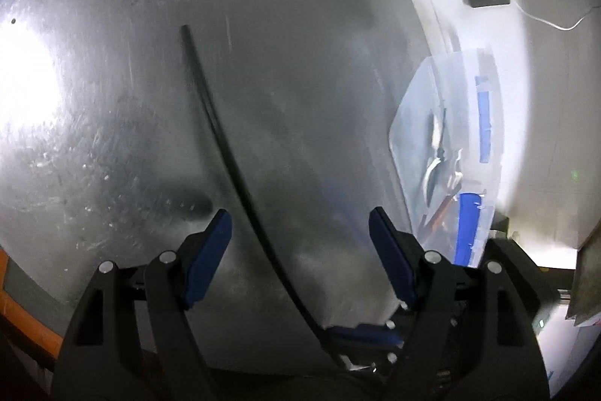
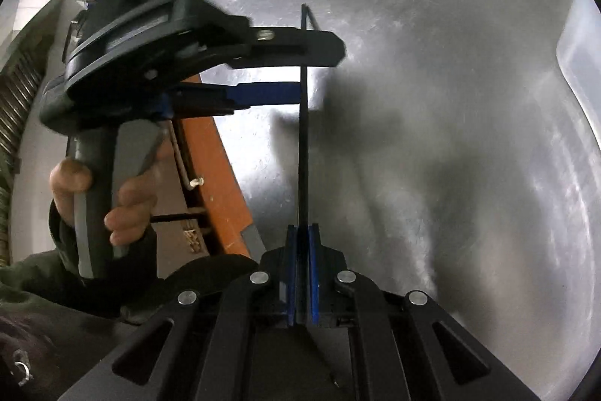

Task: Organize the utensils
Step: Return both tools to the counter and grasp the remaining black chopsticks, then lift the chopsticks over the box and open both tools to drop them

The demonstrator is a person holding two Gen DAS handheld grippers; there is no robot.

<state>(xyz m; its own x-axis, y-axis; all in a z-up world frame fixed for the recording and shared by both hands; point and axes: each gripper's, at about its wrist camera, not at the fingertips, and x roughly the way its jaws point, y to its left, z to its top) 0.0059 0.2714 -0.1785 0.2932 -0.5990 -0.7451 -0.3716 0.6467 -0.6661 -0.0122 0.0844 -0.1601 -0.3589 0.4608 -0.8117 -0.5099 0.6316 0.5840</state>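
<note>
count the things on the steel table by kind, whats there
black chopstick: 1, held by the right gripper and passing between the left gripper fingers
clear plastic container holding utensils: 1
total: 2

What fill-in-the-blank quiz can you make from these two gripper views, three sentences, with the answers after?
1. The right gripper is shut on a thin black ____.
2. The left gripper has its jaws ____, one on each side of the chopstick.
3. The clear plastic box with utensils stands on a ____ tabletop.

Missing words: chopstick; open; metal
</note>
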